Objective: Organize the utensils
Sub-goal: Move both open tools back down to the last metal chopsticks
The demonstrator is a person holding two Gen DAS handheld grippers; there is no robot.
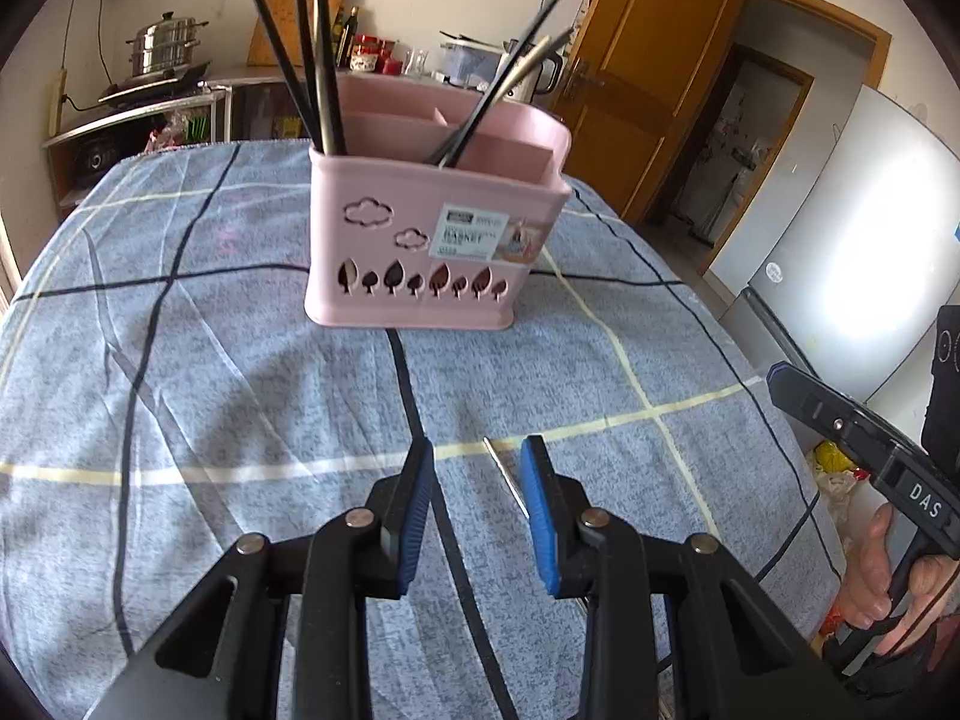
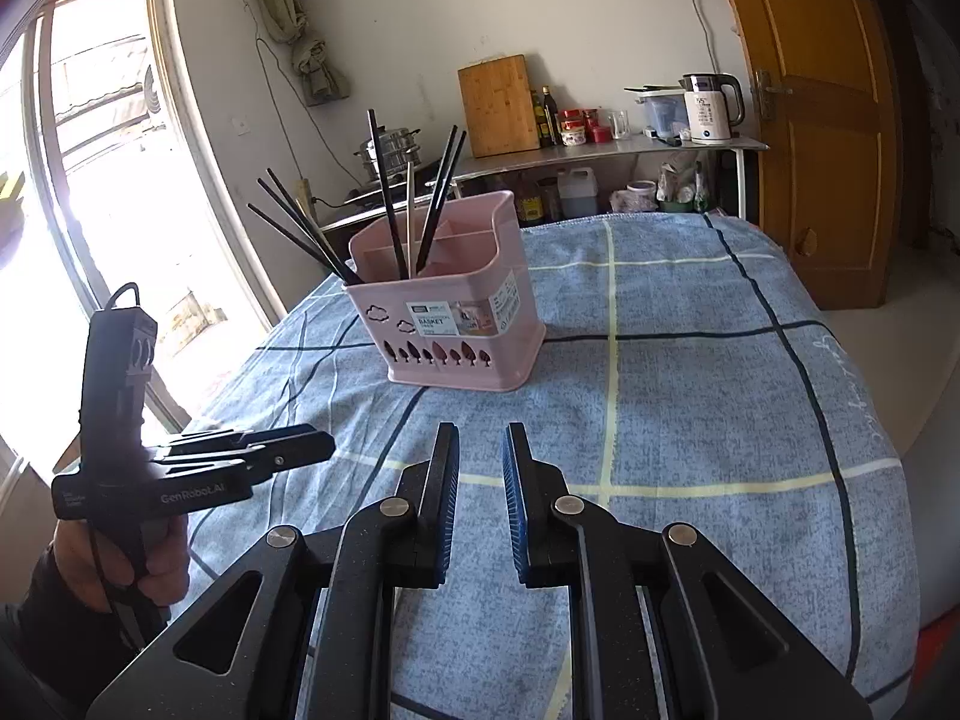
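A pink utensil basket (image 1: 414,252) stands upright on the blue checked cloth, with several black chopsticks (image 1: 312,54) leaning in its compartments; it also shows in the right wrist view (image 2: 456,324). My left gripper (image 1: 480,450) is open and empty, low over the cloth in front of the basket. A thin metal utensil (image 1: 507,477) lies on the cloth between its fingers, close to the right finger (image 1: 540,504); its lower end is hidden. My right gripper (image 2: 480,438) is open and empty, above the cloth short of the basket. The left gripper also shows in the right wrist view (image 2: 324,447).
The table cloth (image 1: 210,360) covers the whole table. A counter behind holds a steel pot (image 1: 165,51), a cutting board (image 2: 498,105), bottles and a kettle (image 2: 711,108). A wooden door (image 2: 810,120) stands at the right, a fridge (image 1: 852,264) beside the table.
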